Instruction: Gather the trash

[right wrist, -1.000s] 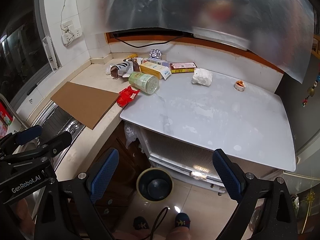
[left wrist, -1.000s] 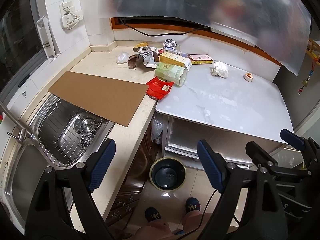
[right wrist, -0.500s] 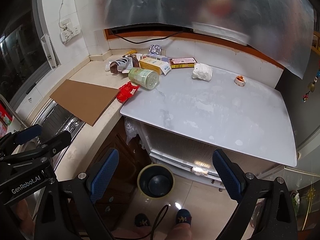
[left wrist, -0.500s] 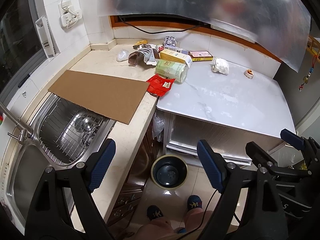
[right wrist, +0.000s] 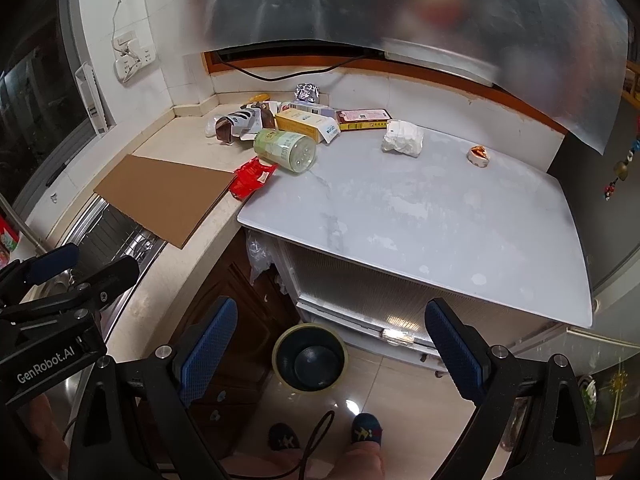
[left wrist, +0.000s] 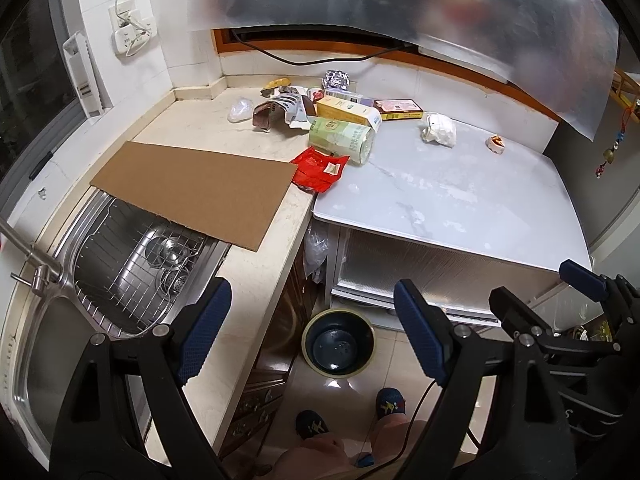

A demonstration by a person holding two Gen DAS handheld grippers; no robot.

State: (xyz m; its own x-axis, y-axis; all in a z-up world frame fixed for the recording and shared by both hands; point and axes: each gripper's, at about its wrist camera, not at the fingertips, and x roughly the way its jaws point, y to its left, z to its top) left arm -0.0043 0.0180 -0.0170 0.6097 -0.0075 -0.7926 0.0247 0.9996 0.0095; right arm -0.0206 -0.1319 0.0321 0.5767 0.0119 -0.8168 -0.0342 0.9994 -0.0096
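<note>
- Red wrapper (left wrist: 318,165) lies beside jar (left wrist: 344,139), touching cardboard (left wrist: 196,190).
- Left gripper (left wrist: 312,332) and right gripper (right wrist: 330,350): jaws wide apart, empty, above bin (right wrist: 309,357).

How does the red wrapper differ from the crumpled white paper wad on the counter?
The flat red foil wrapper straddles the seam beside the brown cardboard sheet; the crumpled white paper wad is bulky and sits alone on the white marble-look tabletop. Neither is gripped.
</note>
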